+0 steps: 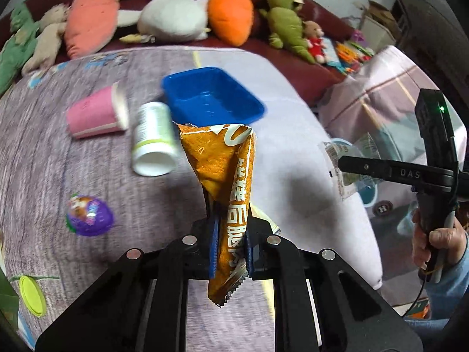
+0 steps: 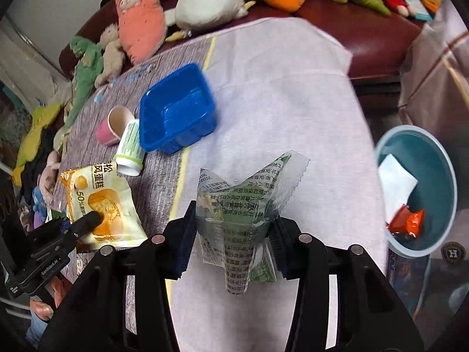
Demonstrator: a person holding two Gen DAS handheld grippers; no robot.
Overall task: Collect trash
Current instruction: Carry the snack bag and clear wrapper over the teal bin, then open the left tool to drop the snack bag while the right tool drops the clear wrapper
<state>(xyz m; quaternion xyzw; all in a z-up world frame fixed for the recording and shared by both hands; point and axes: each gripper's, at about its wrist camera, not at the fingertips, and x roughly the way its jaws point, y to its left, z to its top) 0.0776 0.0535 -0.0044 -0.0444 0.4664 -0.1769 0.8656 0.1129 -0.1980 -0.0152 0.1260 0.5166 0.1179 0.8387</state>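
My left gripper [image 1: 230, 242] is shut on an orange snack wrapper [image 1: 225, 173] and holds it above the table; the same wrapper shows in the right wrist view [image 2: 101, 205] with the left gripper [image 2: 88, 220] on it. My right gripper [image 2: 231, 234] is shut on a clear printed plastic wrapper [image 2: 243, 205], held above the table's right part; it also shows in the left wrist view [image 1: 348, 161]. A teal trash bin [image 2: 422, 187] stands on the floor to the right, with white paper and a red wrapper inside.
On the table lie a blue plastic tray [image 1: 212, 96], a pink paper cup [image 1: 93, 114] on its side, a white-green bottle [image 1: 152, 140] on its side, a purple ball [image 1: 89, 215] and a yellow-green lid [image 1: 30, 294]. Plush toys [image 1: 173, 17] line the sofa behind.
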